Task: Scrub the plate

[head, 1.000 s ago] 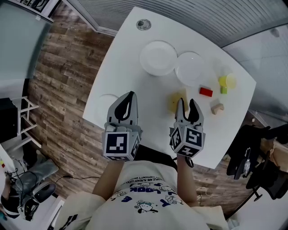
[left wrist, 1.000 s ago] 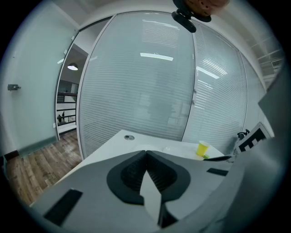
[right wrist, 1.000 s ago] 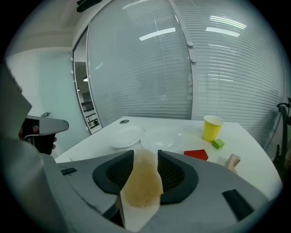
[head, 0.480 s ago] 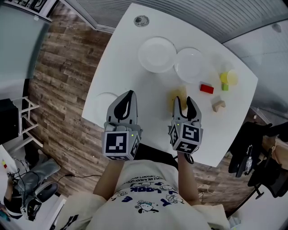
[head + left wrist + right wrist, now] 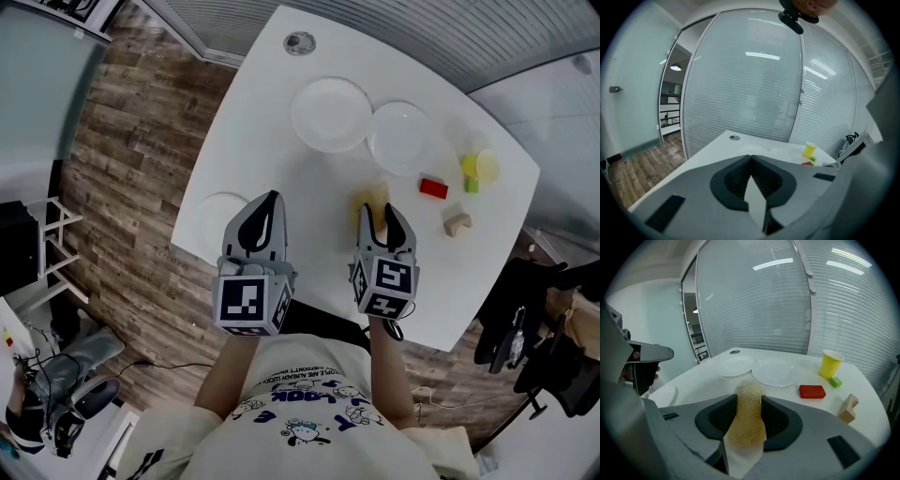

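The white plate [image 5: 328, 114] and a second plate [image 5: 401, 139] lie side by side on the far half of the white bench [image 5: 281, 164], both bare; which one is to be scrubbed cannot be told. Nearer the person lies the yellow-brown sponge [image 5: 749, 411], well short of either plate. The right tongs [image 5: 379, 223] have just been opening and now stand wide. They are lower and further forward than a second ago, so the sponge, which then lay ahead of the tips, now sits between the jaws. This reads as the pick-up of the scrubber: closing on it is likely next, and no scrubbing has begun. The left tongs [image 5: 272, 201] have kept still, tips together with nothing between them, over the near left part of the bench. Right of the plates stand a yellow cup [image 5: 480, 167], a red block [image 5: 432, 188], a green block [image 5: 471, 186] and a wooden block [image 5: 456, 225].

In the head view the right tongs cover most of the sponge. In the right gripper view the sponge fills the gap from pad to pad but shows no squeeze, so it is hard to tell whether the pads touch it. A third plate [image 5: 216, 220] at the left edge is partly behind the left tongs. No dirt can be made out on any plate
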`<state>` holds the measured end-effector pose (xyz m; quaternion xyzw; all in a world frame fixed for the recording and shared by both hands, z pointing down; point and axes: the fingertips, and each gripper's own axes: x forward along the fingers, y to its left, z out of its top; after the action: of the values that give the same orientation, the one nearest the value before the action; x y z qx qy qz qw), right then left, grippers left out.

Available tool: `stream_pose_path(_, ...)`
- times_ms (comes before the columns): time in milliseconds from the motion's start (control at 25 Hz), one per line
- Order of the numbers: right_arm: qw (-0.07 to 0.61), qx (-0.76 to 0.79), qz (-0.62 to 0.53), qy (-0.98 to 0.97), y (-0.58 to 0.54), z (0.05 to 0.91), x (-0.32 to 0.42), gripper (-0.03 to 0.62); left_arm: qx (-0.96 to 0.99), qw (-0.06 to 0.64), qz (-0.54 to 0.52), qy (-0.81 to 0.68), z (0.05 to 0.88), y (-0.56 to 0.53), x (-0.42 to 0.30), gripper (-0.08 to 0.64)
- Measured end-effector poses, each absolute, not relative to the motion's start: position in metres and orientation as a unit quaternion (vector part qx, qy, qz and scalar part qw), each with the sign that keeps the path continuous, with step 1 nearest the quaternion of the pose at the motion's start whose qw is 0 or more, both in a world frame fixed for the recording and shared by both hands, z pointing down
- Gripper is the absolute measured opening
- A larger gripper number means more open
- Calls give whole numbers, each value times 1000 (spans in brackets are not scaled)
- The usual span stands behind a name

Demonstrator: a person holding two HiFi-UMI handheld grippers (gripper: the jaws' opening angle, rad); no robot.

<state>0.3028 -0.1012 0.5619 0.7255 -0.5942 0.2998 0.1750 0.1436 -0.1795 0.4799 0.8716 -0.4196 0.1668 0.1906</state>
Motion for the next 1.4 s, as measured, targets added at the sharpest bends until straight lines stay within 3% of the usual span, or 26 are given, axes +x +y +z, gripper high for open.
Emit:
stream_pose_path(840, 165, 720, 323, -592, -102, 560, 294, 100, 860, 189, 146, -451, 467, -184, 127, 26)
stream_pose_path(1400, 108, 708, 287, -636, -127, 513, 253, 94, 845, 190, 132, -482, 457, -181, 88, 26)
